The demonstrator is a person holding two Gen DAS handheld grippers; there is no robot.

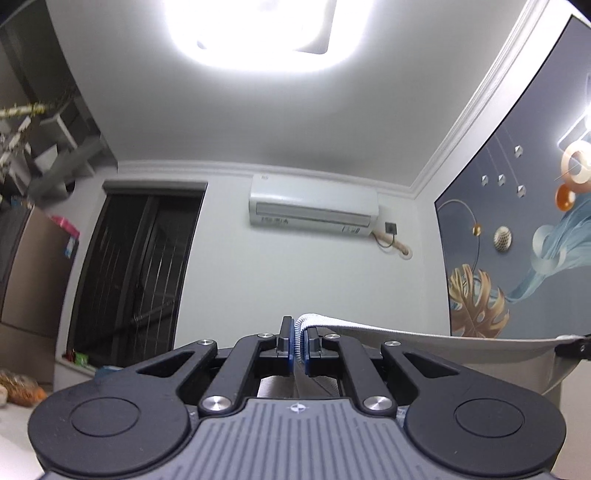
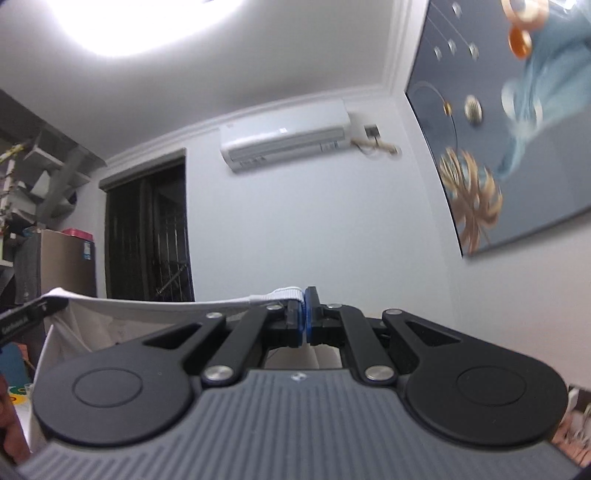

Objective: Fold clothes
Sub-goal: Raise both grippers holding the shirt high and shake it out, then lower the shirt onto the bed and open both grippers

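Note:
Both grippers point up toward the ceiling and hold a white garment stretched between them. My left gripper [image 1: 299,341] is shut on the ribbed edge of the white garment [image 1: 424,341], which runs taut to the right, where the other gripper's tip [image 1: 574,345] shows at the frame edge. My right gripper [image 2: 306,317] is shut on the same white garment [image 2: 147,306], which runs left to the other gripper's tip [image 2: 26,314] and hangs down below it. The lower part of the garment is hidden behind the gripper bodies.
A wall air conditioner [image 1: 314,206] hangs ahead, beside a dark barred window [image 1: 136,273]. A large blue wall picture [image 1: 524,229] is on the right. Shelves [image 1: 55,147] and a brown cabinet [image 1: 33,266] stand on the left. A bright ceiling lamp [image 1: 262,29] is overhead.

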